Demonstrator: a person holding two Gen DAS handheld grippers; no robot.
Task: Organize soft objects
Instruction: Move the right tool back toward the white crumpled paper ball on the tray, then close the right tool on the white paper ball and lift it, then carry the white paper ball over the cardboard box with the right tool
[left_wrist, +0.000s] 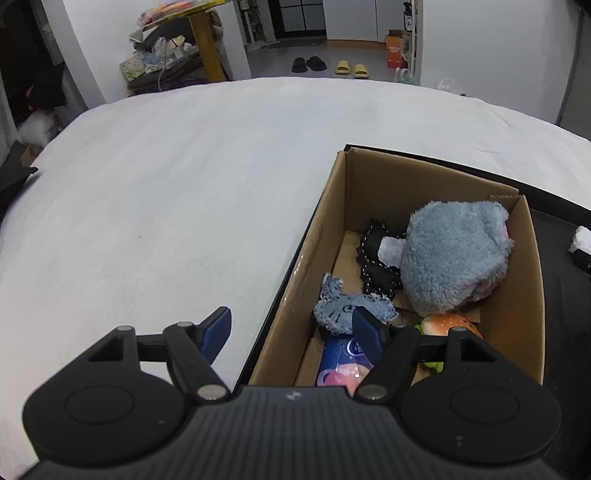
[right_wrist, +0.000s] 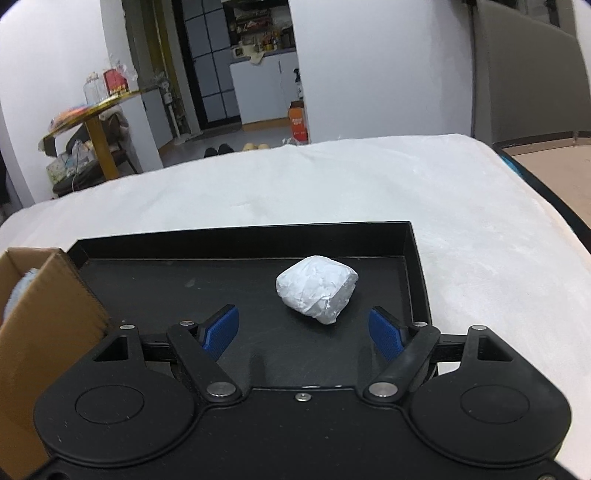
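White fuzzy cover (right_wrist: 369, 184), crinkled bundle (right_wrist: 317, 293)

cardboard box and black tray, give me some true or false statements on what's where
1. The fluffy grey-blue plush toy lies inside the brown cardboard box. True.
2. The crumpled white paper-wrapped bundle sits in the cardboard box. False: it lies in the shallow black tray, beside the box.
3. The right tongs are open, with the bundle just ahead of them and untouched. True.
4. The left tongs grip the small frayed denim toy. False: they are open and hold nothing; the toy lies in the box.
5. The tray holds several objects. False: only the white bundle shows in it.
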